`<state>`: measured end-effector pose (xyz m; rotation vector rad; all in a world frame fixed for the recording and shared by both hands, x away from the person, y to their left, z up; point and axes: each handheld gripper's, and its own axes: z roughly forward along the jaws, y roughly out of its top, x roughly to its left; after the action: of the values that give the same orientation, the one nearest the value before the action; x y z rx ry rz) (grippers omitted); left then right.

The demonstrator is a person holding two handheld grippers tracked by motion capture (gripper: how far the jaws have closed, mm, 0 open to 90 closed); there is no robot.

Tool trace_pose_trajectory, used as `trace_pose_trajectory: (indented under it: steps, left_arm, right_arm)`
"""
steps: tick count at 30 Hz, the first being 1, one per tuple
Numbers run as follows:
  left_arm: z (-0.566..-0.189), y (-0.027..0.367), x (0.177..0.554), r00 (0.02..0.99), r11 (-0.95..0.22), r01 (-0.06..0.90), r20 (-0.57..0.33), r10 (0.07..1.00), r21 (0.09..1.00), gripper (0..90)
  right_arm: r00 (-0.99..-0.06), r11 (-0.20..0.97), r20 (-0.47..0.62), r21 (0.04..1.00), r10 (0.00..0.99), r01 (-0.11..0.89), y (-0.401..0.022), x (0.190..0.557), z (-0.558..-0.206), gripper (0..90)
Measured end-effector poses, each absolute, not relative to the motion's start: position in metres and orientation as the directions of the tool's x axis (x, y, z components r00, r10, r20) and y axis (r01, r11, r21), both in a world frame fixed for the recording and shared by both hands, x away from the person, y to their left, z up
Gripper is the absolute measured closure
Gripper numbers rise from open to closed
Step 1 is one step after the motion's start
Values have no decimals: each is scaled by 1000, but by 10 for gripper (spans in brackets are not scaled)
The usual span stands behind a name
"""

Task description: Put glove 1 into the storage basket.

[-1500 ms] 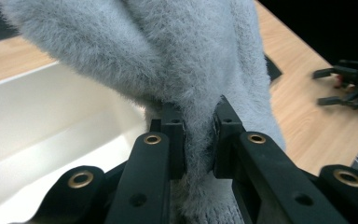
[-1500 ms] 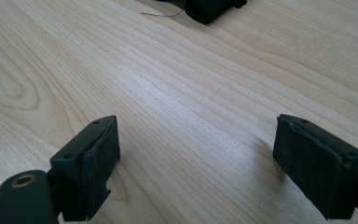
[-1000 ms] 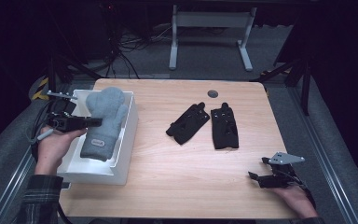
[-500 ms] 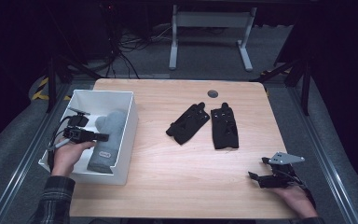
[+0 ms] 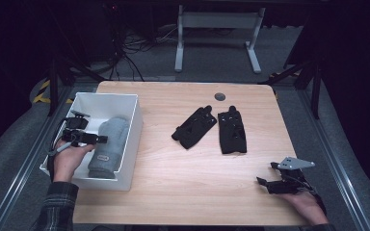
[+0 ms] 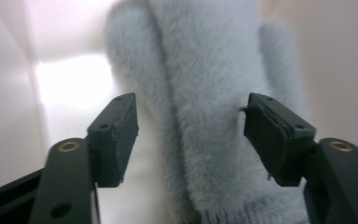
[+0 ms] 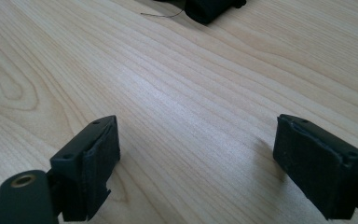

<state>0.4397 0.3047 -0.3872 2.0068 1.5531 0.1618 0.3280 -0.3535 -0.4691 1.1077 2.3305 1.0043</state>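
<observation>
You are at the letting-go step: the grey mitten (image 5: 109,147) lies flat in the white bin (image 5: 131,130) at the desk's (image 5: 183,192) left edge, cuff toward the near wall and fingertip end toward the far wall. The left gripper's (image 5: 100,139) jaws have just been opening, and in the left gripper view they stand spread on either side of the mitten (image 6: 205,116), the fleece between the pads but neither pad pressing on it, so I'd judge the drop as done.

Next, by my reading, you lift that gripper straight up out of the bin without snagging the pile, then go for the two black gloves: one (image 5: 194,126) lies slanted near the middle of the desk, the other (image 5: 231,131) just beside it on the right, fingers toward the far edge. Either calls for a wide approach and a pinch low on the fabric.

Your left hand (image 5: 67,161) sits low inside the bin, wrist over its near wall, gripper pointing level across the mitten. Your right hand (image 5: 304,201) rests at the desk's near right corner, its gripper (image 5: 261,183) aimed left along the wood, jaws spread wide with nothing between them (image 7: 196,158)
</observation>
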Motion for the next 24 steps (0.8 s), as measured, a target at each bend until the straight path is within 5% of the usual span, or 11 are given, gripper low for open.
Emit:
trace_pose_trajectory:
  steps: [24]
  left_arm:
    - [-315,203,413,641,-312,614,-226,734,725,275]
  right_arm:
    - [-634,450,-34,735,772,508,-352,329,-469,152]
